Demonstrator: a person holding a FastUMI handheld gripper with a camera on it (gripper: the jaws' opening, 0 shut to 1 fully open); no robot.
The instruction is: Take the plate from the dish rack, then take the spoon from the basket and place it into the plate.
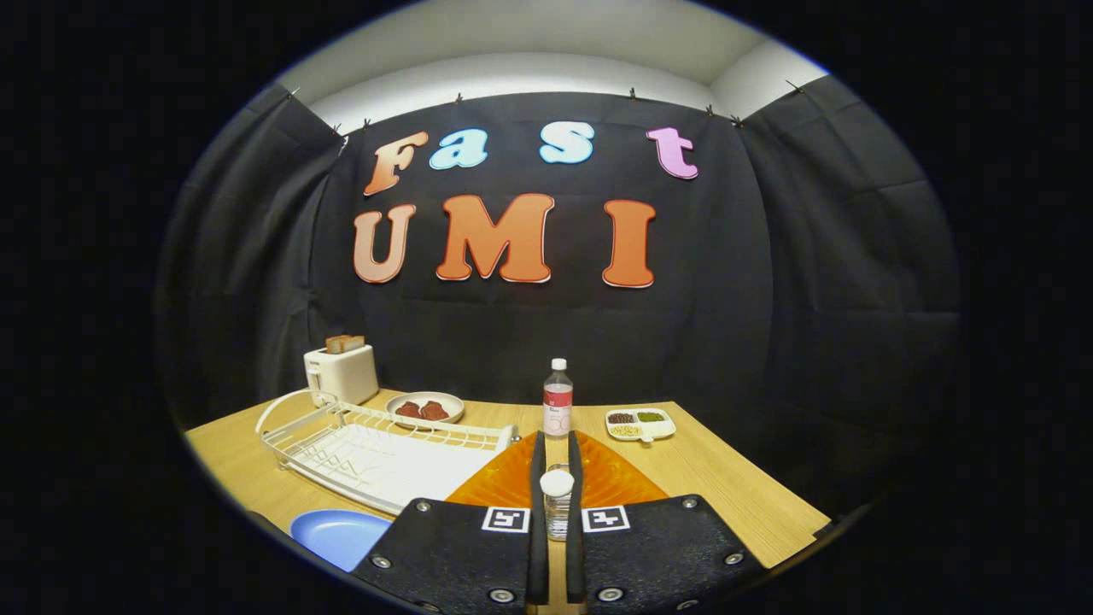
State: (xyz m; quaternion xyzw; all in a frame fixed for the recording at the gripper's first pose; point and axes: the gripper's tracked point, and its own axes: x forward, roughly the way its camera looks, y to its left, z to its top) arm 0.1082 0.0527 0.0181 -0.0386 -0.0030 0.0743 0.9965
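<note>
Gripper view, looking out over the light wooden table (734, 495). The gripper (556, 437) has its two fingers drawn close together, with just a narrow slot between them. An orange, ribbed, see-through plate (495, 487) fans out on both sides of the fingers, near the table's front edge. Whether the fingers are actually pinching it, I cannot tell from here. In the slot itself there's a small clear bottle shape with a white cap (557, 483).

Just beyond the fingertips, mid-table, a clear plastic bottle with a red label (558, 397) stands upright. To its right, toward the back edge, sits a white divided dish of beans and grains (640, 424).

The white wire dish rack (376, 453) runs along the left side of the table, its near end touching or just beside the orange plate. Behind it, at the back left corner, is a white toaster with toast in it (341, 372). Next to that is a pale round plate with reddish-brown pieces (424, 408). At the front left corner lies a blue round plate (337, 534).
</note>
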